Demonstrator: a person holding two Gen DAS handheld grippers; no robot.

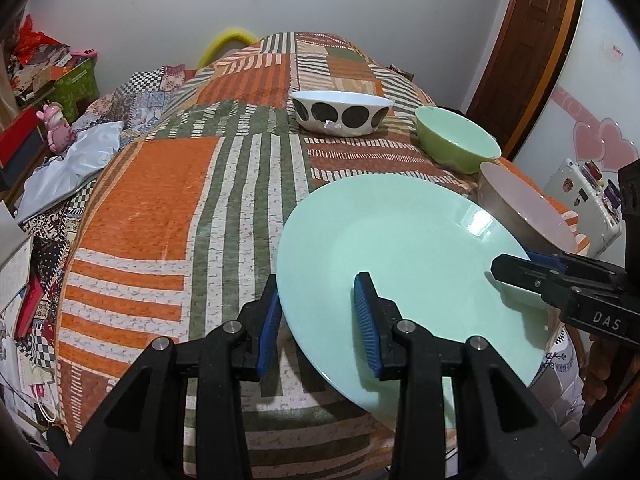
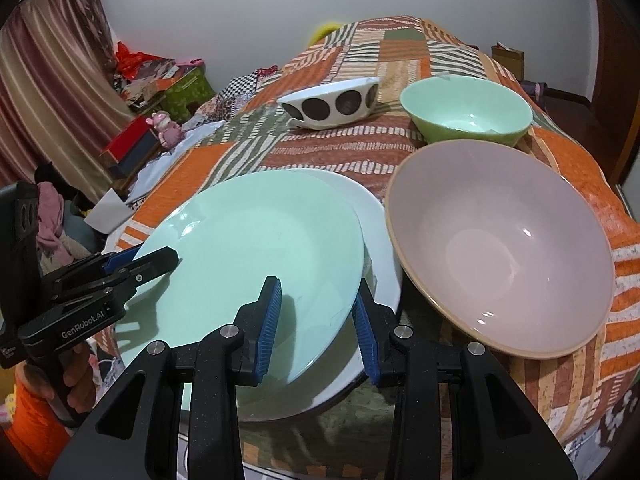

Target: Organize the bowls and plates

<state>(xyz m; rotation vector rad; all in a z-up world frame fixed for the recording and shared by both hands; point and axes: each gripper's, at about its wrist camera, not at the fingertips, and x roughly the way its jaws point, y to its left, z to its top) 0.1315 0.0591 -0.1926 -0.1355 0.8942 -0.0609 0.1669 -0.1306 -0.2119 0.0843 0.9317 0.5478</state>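
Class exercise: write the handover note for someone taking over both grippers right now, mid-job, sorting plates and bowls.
Left gripper: clamped on the mint plate at its left rim.
Right gripper: clamped on the same plate's right rim.
The mint plate hangs tilted just over the white plate on the patchwork cloth.
Done: nothing stacked yet.
Left: set the plate down; then probably nest the pink bowl, green bowl and spotted bowl, all separate.

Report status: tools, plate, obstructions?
Both tools, left and right, clamp mint plate edges. Plate over white plate. Pink bowl close beside.
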